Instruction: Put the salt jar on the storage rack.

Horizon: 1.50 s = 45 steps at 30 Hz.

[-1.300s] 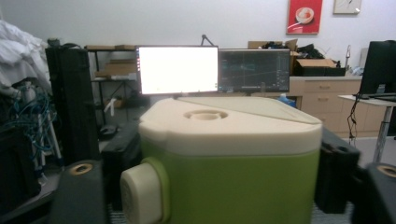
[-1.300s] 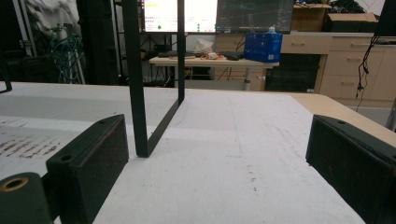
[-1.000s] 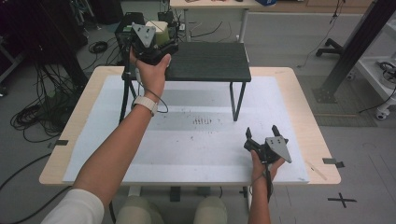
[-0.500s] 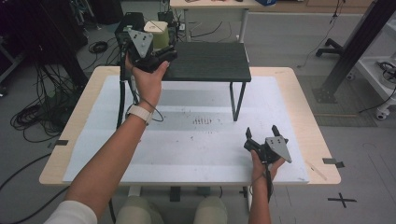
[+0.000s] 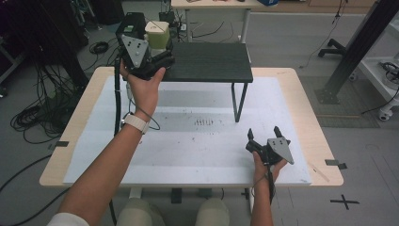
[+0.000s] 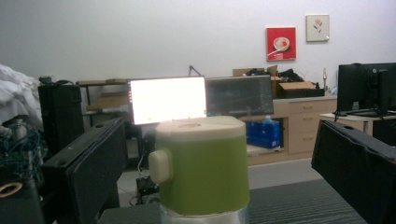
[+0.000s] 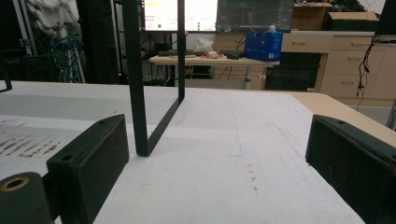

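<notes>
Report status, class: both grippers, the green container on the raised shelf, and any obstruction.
Left gripper open, jaws flanking green container, apart from it. Right gripper open, low over table. Container upright on black shelf. Nothing between.

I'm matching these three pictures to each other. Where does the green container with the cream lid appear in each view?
High view: the green container with the cream lid stands at the far left end of the black raised shelf, just beyond the left gripper.
Left gripper view: bottom centre, between the open fingers.
Right gripper view: not in it.
Shared landmark: the black shelf; its leg stands left of centre in the right gripper view.
</notes>
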### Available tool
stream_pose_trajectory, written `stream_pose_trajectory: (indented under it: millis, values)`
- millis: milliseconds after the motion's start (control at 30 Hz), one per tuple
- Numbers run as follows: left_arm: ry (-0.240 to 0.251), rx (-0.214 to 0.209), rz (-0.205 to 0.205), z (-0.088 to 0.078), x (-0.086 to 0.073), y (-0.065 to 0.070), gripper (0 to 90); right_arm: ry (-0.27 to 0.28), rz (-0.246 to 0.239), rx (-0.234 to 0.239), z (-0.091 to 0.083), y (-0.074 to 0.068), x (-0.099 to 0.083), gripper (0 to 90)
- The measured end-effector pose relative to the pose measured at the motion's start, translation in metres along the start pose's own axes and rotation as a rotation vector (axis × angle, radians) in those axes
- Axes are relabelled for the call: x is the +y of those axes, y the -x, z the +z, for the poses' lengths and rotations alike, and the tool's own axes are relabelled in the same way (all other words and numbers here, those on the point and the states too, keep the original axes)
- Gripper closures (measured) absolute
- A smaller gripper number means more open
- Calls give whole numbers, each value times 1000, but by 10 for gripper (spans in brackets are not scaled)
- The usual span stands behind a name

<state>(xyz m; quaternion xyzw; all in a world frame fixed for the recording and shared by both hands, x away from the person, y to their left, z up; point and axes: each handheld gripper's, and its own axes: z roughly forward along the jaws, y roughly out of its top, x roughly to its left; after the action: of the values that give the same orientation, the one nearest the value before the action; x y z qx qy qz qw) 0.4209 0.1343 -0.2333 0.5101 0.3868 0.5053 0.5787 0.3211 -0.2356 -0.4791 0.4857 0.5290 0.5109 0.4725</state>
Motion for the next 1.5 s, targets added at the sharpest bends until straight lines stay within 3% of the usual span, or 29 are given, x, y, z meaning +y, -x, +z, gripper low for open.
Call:
stream_pose_trajectory:
  millis: [200,333,667,867,1133,1267,1500]
  values:
    - [17,4,11,-11,1,-2,41,1,0,-1,0,0,0,61]
    - [25,4,-6,-21,-1,-5,42,2,-3,0,0,0,0,61]
    - [36,2,-41,-50,-19,-17,42,0,0,-1,0,0,0,62]
    - [39,-6,-37,-66,-27,-20,42,0,-3,-2,0,0,0,62]
    - [11,-9,-43,-85,-48,-31,41,-2,0,-2,0,0,0,62]
    - [-4,-12,-70,-94,-61,-39,38,-4,-2,-1,0,0,0,62]
    - [-19,-13,-75,-104,-78,-43,37,-2,-3,-4,0,0,0,62]
